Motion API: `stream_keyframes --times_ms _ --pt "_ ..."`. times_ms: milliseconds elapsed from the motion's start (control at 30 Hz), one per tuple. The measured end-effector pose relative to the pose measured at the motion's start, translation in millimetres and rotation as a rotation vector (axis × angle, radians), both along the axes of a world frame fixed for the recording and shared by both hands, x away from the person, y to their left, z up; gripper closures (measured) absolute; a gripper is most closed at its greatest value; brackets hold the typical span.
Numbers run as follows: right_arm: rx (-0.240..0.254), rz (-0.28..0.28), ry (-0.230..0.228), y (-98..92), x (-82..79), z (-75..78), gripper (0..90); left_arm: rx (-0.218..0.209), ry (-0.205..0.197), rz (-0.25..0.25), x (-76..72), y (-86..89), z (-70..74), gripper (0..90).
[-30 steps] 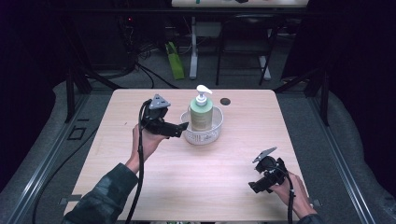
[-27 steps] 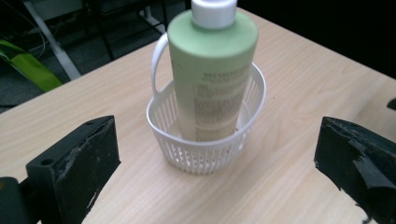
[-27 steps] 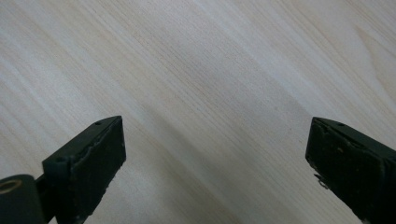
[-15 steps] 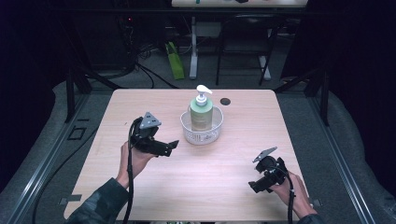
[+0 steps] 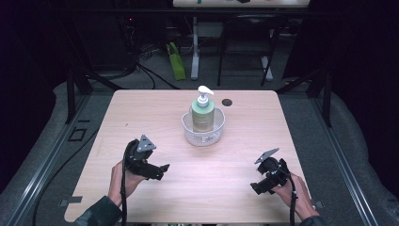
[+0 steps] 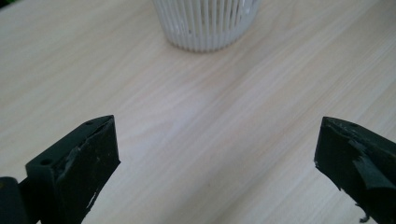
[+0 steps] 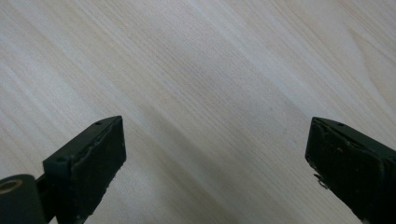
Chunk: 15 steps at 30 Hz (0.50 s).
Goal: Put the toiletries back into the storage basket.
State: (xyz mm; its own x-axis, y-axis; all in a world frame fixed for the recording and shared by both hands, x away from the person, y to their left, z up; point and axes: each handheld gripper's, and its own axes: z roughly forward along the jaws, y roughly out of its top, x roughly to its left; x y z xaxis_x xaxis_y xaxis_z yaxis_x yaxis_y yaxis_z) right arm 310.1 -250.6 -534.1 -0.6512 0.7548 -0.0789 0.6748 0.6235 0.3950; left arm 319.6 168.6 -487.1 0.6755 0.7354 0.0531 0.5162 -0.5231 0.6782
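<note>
The green pump-top soap bottle (image 5: pixel 202 113) already stands in the white slatted plastic basket (image 5: pixel 203 133), and both the left gripper (image 5: pixel 160 170) and right gripper (image 5: pixel 258 186) rest released near the surface's (image 5: pixel 141 113) near edge, so little seems left.

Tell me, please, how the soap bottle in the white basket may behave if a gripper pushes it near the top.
The pump bottle stands upright and rises well above the slatted white basket, so a high push would probably tip it. The basket looks light and may slide on the smooth wooden table. The pump head may turn.
</note>
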Motion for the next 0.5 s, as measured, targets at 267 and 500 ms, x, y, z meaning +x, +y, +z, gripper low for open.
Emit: stream_keyframes --times_ms 267,500 --pt "-0.002 0.006 -0.003 0.6 -0.6 0.3 4.7 0.029 0.073 0.025 -1.8 8.5 -19.7 0.0" --pt "-0.008 0.012 -0.002 1.3 0.1 -0.9 4.8 0.041 0.089 0.034 8.0 9.6 -25.1 0.0"
